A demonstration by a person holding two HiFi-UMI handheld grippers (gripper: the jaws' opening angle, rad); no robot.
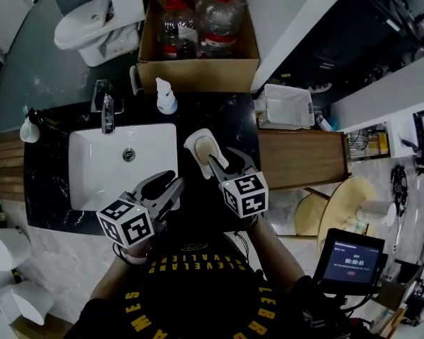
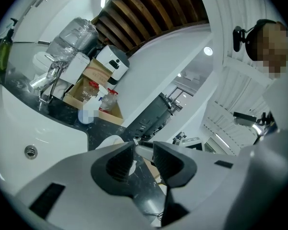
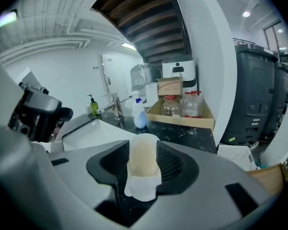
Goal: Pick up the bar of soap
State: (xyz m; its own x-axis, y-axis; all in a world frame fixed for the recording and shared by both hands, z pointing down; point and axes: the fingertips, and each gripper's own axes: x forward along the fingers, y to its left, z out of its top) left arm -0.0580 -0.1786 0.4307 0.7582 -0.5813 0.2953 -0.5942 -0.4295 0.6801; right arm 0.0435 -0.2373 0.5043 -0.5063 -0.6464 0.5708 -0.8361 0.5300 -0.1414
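The cream bar of soap (image 1: 211, 147) lies in a white dish (image 1: 196, 145) on the black stone counter (image 1: 219, 115), just right of the sink. My right gripper (image 1: 222, 159) points at it with its jaws apart. In the right gripper view the soap (image 3: 143, 159) and its dish (image 3: 142, 188) sit in the gap between the two pads, and I see no squeeze on the soap. My left gripper (image 1: 175, 181) hovers over the counter's front edge beside the sink, jaws a little apart with nothing in them (image 2: 144, 153). The dish (image 2: 110, 142) shows past its left jaw.
A white basin (image 1: 85, 171) with a chrome tap (image 1: 107, 113) fills the counter's left half. A pump bottle (image 1: 166, 97) stands behind the dish. A cardboard box (image 1: 198, 73) of bottles sits at the back, with a white basket (image 1: 286, 108) and a wooden top (image 1: 304, 161) to the right.
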